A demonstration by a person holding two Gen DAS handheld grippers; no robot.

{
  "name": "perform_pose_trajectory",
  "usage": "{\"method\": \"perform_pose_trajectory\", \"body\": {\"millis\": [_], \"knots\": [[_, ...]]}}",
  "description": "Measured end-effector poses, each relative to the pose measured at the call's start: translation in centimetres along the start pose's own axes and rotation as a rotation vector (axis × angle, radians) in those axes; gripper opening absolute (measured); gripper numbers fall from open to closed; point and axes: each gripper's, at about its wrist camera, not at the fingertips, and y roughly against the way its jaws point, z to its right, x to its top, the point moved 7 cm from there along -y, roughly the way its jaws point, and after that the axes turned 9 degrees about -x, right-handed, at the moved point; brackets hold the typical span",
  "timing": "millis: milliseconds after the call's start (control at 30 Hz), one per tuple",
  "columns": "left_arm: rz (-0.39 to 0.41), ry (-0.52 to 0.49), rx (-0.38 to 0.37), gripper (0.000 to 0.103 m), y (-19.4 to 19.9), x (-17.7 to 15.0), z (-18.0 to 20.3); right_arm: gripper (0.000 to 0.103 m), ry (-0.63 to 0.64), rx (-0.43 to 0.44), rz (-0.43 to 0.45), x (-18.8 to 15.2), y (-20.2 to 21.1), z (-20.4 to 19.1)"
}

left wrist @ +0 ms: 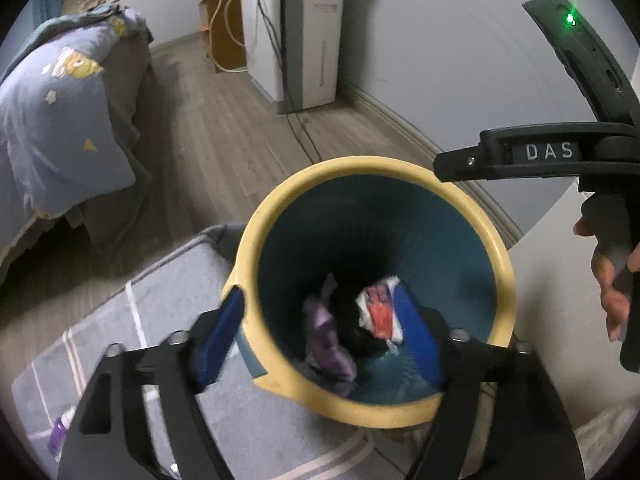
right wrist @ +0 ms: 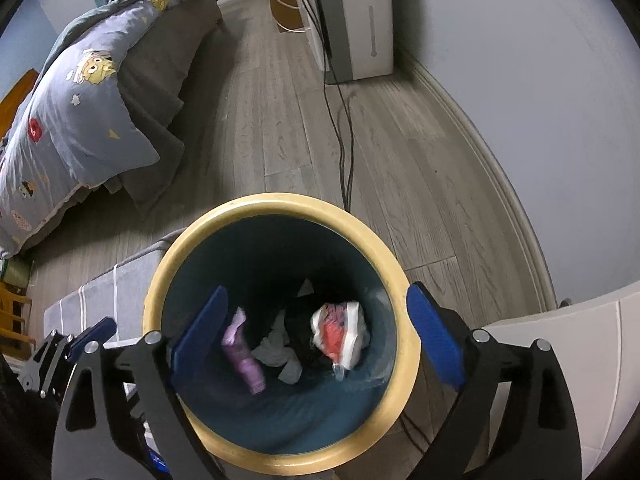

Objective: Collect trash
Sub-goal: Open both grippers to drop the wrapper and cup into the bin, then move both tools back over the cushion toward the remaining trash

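Bin point(right wrist: 280, 462), round and tapering, with a thick, smooth cream-yellow rim and a dark teal inner wall, seen from above in both wrist views. At its bottom lies the collected trash: a crumpled purple wrapper point(right wrist: 244, 356), a scrunched white bag with a red print point(right wrist: 340, 334), pale grey crumpled scraps and something black between them. The bin stands on pale wood-grain plank flooring, touching the edge of a grey, short-piled rug with white stripes point(left wrist: 168, 292).

Room: a bed point(right wrist: 132, 60) with a grey cover and a soft blue cartoon-printed quilt point(right wrist: 76, 120) to the left; a white boxy appliance point(right wrist: 352, 20) against the plain wall, black cables trailing from it across the floor toward the bin; a curved skirting board along the wall.

Left gripper point(left wrist: 320, 344), black-framed with flat blue pads, points steeply down over the bin, jaws spread wide, one pad outside the rim and one above the interior, nothing between them. Right gripper point(right wrist: 316, 336) likewise points down, jaws wide apart and empty, straddling the bin's mouth. In the left wrist view a hand point(left wrist: 612, 280) grasps the right gripper's dark handle.
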Motion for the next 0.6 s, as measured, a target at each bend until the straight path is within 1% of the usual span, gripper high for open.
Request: {"method": "perform_pose_trajectory", "body": {"millis": [33,100,267,433,600], "knots": [[0.007,0.004,0.002,0.089,0.2,-0.1,-0.1,0.095,-0.004,-0.004,0.006,0.1,0.2,0.0],[0.034,0.006,0.020,0.093,1.1,-0.2,-0.4,0.096,-0.003,-0.011,0.015,0.3,0.5,-0.1],[0.051,0.012,0.055,0.094,3.1,-0.5,-1.6,0.097,0.004,-0.017,0.026,0.4,1.4,-0.9],[0.082,0.030,0.095,0.094,6.4,-0.7,-3.5,0.097,0.025,-0.015,0.059,0.7,2.9,-2.7],[0.110,0.056,0.141,0.095,11.0,-1.3,-7.1,0.097,0.061,-0.003,0.078,0.7,4.2,-5.2]]}}
